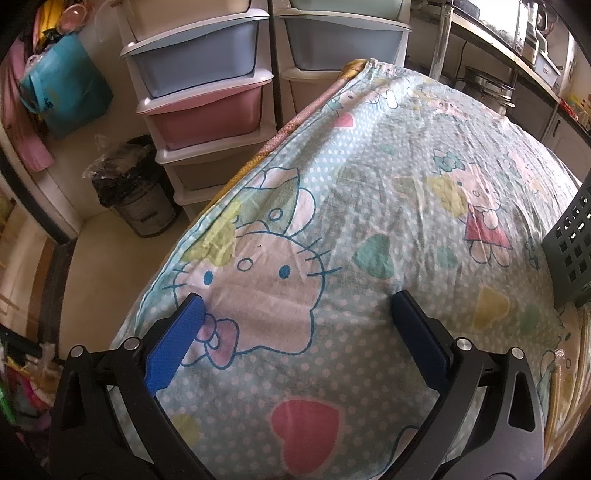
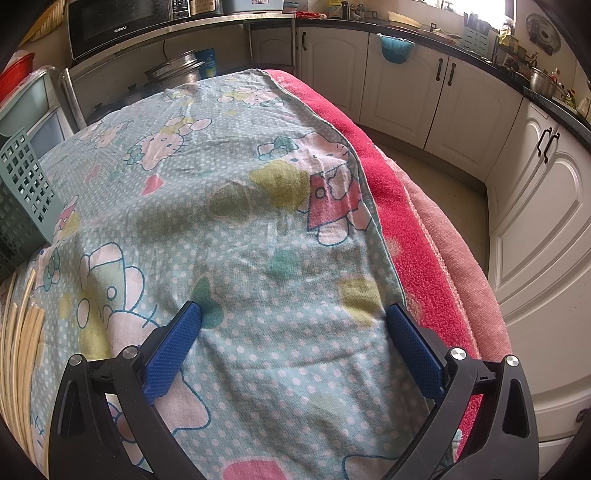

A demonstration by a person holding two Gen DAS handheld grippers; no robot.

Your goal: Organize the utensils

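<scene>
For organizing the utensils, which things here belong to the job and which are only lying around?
For the job:
- chopsticks, lying on the cloth
- green slotted basket
- left gripper and right gripper, both open and empty

Only around:
- cartoon-print cloth
- pink blanket
- drawer towers
- trash bin
- microwave

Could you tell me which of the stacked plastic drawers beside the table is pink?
The pink drawer is in the left stack, directly beneath the pale blue drawer and above a beige one; no other drawer shares its colour.
</scene>
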